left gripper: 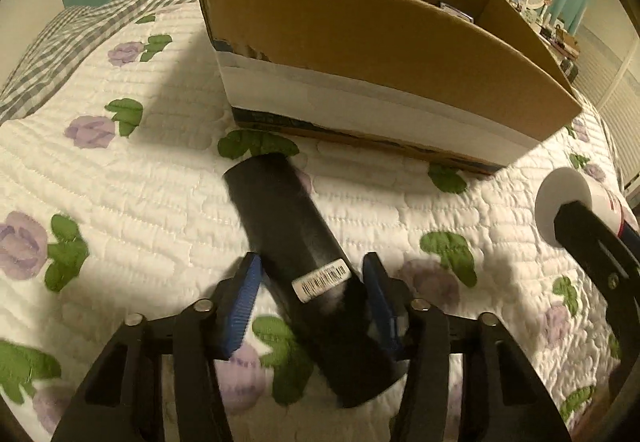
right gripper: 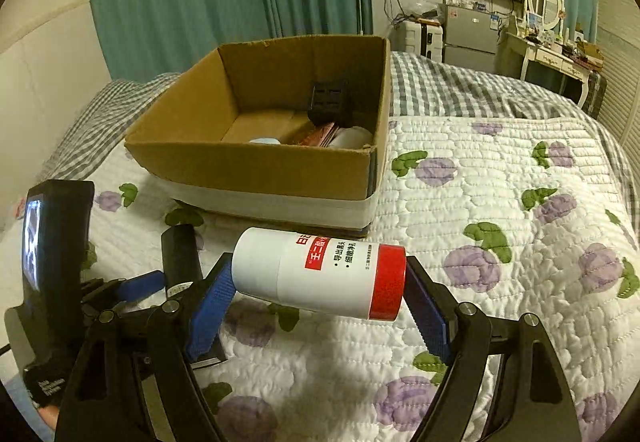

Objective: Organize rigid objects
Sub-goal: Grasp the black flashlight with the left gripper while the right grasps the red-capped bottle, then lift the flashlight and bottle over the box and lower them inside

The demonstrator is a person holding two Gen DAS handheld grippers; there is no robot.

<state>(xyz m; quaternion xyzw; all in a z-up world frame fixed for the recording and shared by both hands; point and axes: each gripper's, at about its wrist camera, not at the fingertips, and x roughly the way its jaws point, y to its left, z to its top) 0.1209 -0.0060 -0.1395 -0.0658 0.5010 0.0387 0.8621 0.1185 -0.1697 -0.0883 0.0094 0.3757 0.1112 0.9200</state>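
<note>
The white bottle (right gripper: 320,274) with the red cap is clamped end to end in the right gripper (right gripper: 320,302), lifted above the bed (right gripper: 500,302) just short of the cardboard box (right gripper: 256,170). The black tube (left gripper: 308,274) lies between the left gripper's (left gripper: 310,306) jaws, which look closed on it, though I cannot tell how firmly. The box already holds a few things, so the sorting seems partly done; these two are still to go in.
</note>
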